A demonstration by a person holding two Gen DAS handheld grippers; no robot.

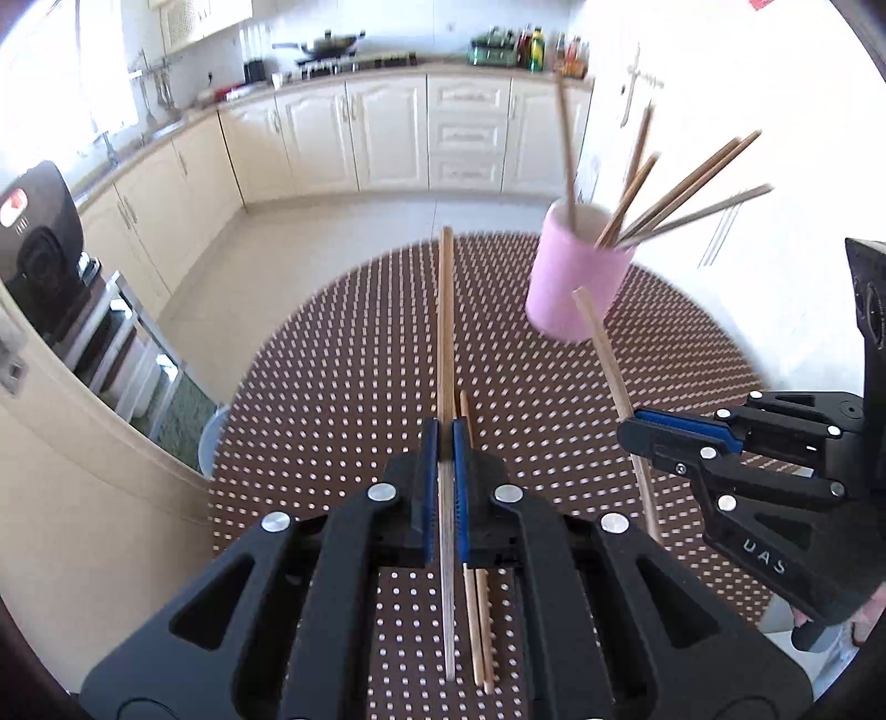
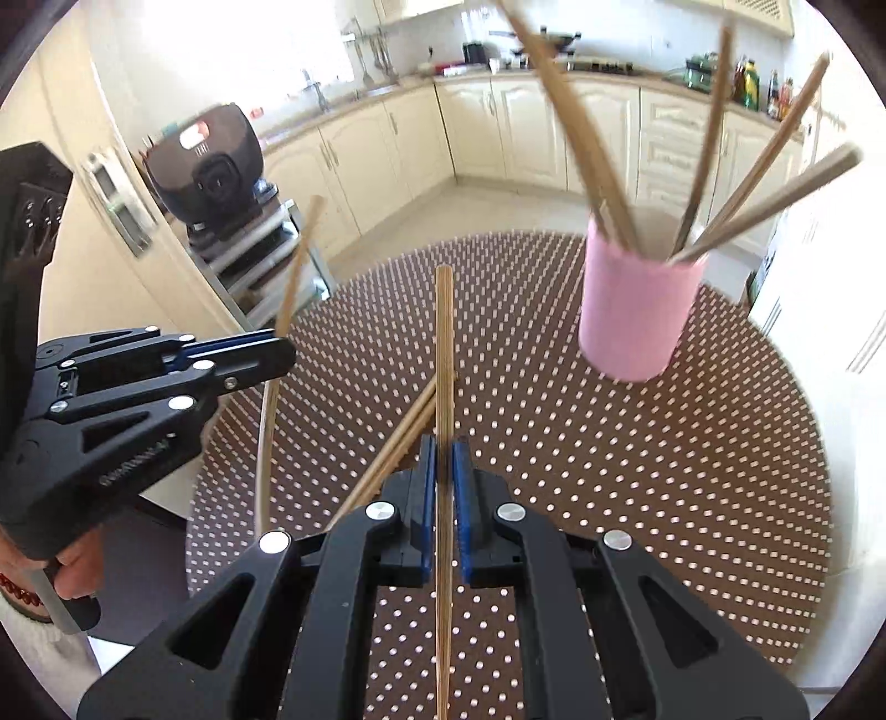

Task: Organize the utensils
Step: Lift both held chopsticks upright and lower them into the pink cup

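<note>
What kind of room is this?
Most likely a home kitchen. Cream cabinets run along the wall, a pan sits on the stove, and a pink cup full of chopsticks stands on the dotted table.

left gripper: fingers clamped, tilted down | right gripper: fingers clamped, tilted down

Round table under my grippers, brown cover with a grid of pale dots. Pink cup stands on it ahead and right of my left gripper, chopsticks inside. Two loose chopsticks lie side by side on the cover, directly beneath my left gripper.
</note>
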